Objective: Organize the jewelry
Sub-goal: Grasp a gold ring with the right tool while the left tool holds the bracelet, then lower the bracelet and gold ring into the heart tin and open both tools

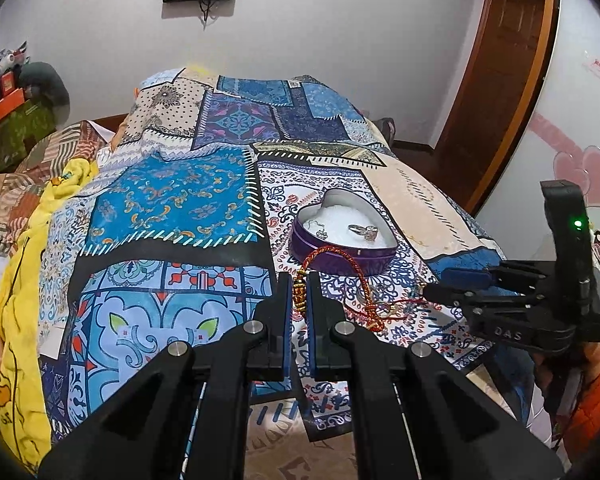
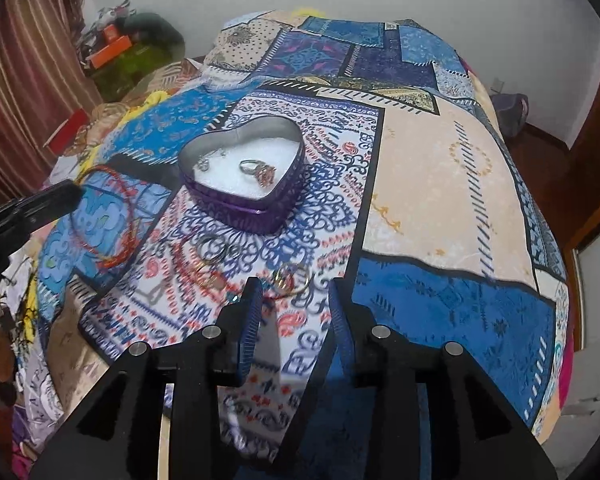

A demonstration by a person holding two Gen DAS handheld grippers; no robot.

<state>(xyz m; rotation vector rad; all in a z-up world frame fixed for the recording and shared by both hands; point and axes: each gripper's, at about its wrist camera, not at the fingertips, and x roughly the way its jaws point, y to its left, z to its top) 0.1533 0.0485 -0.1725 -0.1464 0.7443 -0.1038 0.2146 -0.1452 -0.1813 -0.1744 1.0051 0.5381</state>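
Note:
A purple heart-shaped tin [image 1: 342,258] [image 2: 276,212] with white lining sits on the patterned bedspread. It holds a ring with a stone [image 1: 364,231] [image 2: 258,171] and a small silver piece [image 1: 321,233] [image 2: 204,165]. My left gripper [image 1: 299,286] is shut on a red cord bracelet [image 1: 332,276] with dark beads and holds it up, its loop hanging [image 2: 104,216]. My right gripper [image 2: 294,294] [image 1: 430,292] is open, low over the bedspread. Gold and silver rings [image 2: 290,278] [image 2: 216,254] lie just ahead of its fingers.
The bedspread [image 2: 440,184] drops off at its right edge toward a wooden door [image 1: 512,60]. A yellow blanket [image 1: 16,280] and clutter lie at the left. A person's orange sleeve [image 1: 596,408] is at the right.

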